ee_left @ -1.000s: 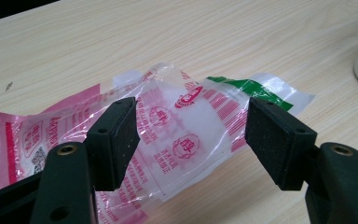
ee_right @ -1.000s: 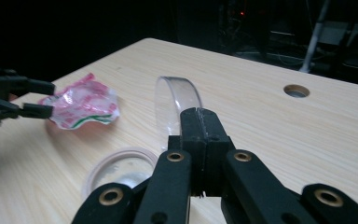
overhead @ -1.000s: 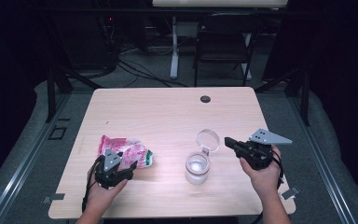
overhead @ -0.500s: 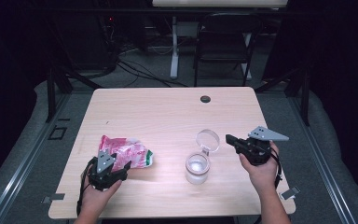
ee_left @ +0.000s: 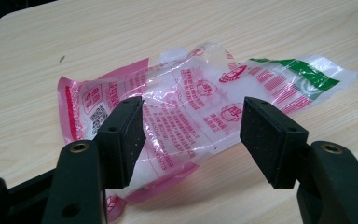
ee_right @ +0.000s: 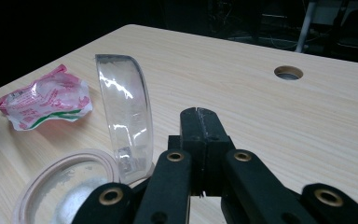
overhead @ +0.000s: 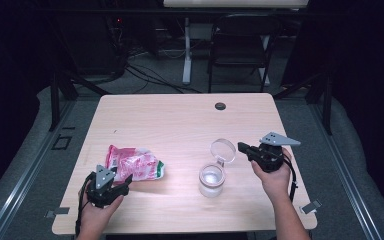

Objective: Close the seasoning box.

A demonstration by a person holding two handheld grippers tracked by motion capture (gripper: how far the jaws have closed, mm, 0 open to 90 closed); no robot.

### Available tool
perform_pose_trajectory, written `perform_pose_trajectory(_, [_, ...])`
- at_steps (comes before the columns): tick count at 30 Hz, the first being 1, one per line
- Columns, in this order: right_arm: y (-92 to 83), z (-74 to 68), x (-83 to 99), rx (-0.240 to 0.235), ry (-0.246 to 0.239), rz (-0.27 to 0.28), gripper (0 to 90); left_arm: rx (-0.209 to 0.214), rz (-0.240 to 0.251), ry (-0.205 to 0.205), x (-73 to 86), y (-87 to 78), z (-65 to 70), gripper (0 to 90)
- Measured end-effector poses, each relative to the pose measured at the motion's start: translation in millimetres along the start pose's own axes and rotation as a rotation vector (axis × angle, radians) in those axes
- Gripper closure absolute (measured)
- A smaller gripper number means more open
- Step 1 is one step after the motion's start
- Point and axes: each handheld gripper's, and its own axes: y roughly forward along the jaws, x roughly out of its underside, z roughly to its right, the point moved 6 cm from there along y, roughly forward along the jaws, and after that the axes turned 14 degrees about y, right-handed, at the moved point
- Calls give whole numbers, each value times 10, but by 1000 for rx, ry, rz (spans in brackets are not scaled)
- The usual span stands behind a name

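I see the table point(overhead: 180, 120) holding a glass jar point(overhead: 211, 180) with its hinged lid point(overhead: 223, 150) already up. The pink bag point(overhead: 132, 164) lies unlifted left of it, so I judge filling remains. My left gripper point(ee_left: 191, 135) gapes wide before the bag; my right gripper point(ee_right: 200, 123) is pressed closed, empty, beside the lid.

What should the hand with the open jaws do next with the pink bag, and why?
Probably ease the left gripper forward and shut it on the pink bag. Its jaws stand open just short of the bag's near edge, and the jar beside it already has its lid flipped up.
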Motion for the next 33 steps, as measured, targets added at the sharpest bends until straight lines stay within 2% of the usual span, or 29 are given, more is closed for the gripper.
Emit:
perform_pose_trajectory(18, [63, 10, 30, -4, 9, -12, 900, -5, -9, 3, 19, -3, -7, 399])
perform_pose_trajectory(33, [82, -59, 37, -18, -5, -16, 900, -13, -12, 2, 31, 2, -18, 401])
